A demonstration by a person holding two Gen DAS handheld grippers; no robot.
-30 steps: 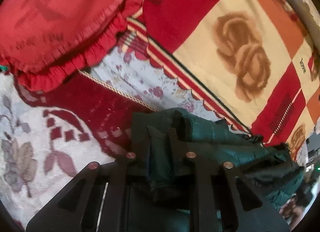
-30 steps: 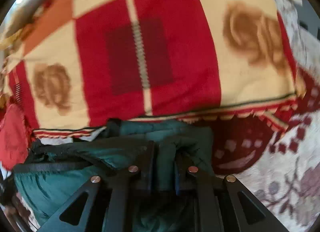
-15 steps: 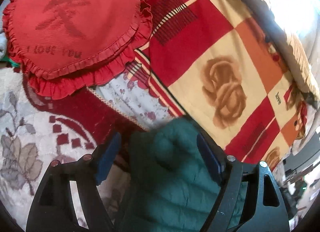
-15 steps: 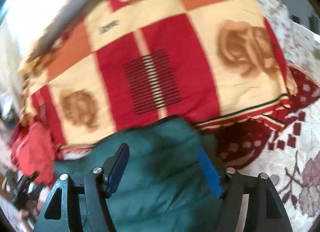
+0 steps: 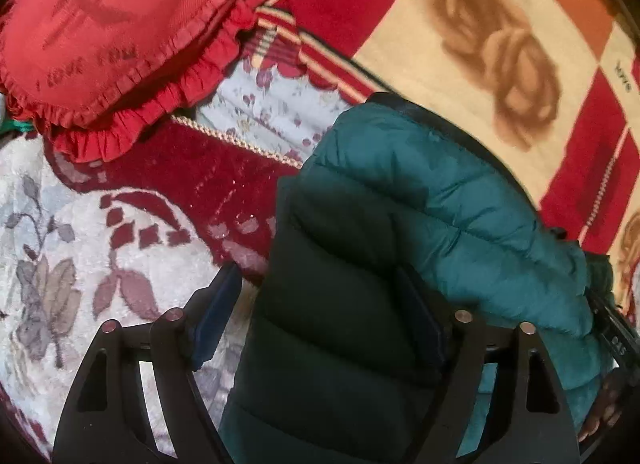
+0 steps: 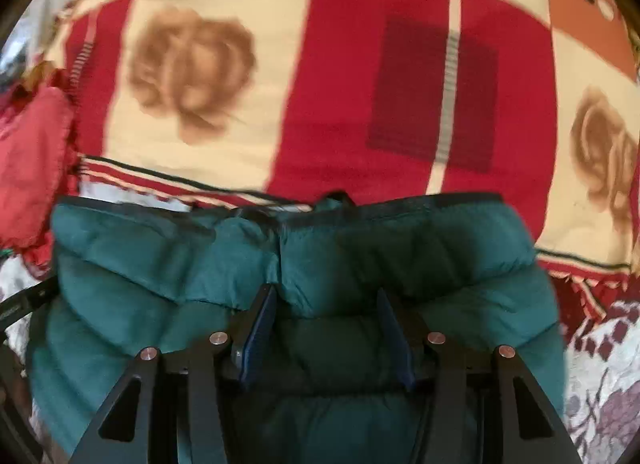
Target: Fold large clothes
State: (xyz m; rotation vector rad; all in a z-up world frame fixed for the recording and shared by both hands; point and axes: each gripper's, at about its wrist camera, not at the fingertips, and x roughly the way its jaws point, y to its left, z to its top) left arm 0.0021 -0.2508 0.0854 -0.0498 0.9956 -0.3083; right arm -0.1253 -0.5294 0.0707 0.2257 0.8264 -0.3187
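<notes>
A dark teal puffer jacket (image 5: 440,192) lies folded on the carpet, its far edge reaching the checked blanket. In the left wrist view my left gripper (image 5: 318,280) stands wide open over the jacket's left edge. Its left pad (image 5: 216,316) hangs clear above the carpet and its right pad rests against the quilting. In the right wrist view the jacket (image 6: 160,264) fills the lower half. My right gripper (image 6: 324,292) sits over its middle with jaws closing. A puffy fold lies between the blue pads (image 6: 256,328), and I see no firm pinch.
A red, cream and orange checked blanket (image 5: 400,44) with brown roses lies beyond the jacket. A red frilled heart cushion (image 5: 120,24) sits at the far left. The floral white and maroon carpet (image 5: 80,224) spreads below. A person's hand (image 5: 604,404) holds the other gripper at the right edge.
Both grippers were shut on bunched jacket cloth a second ago and have let go. The jacket now lies flatter. The right jaws have since narrowed again.
</notes>
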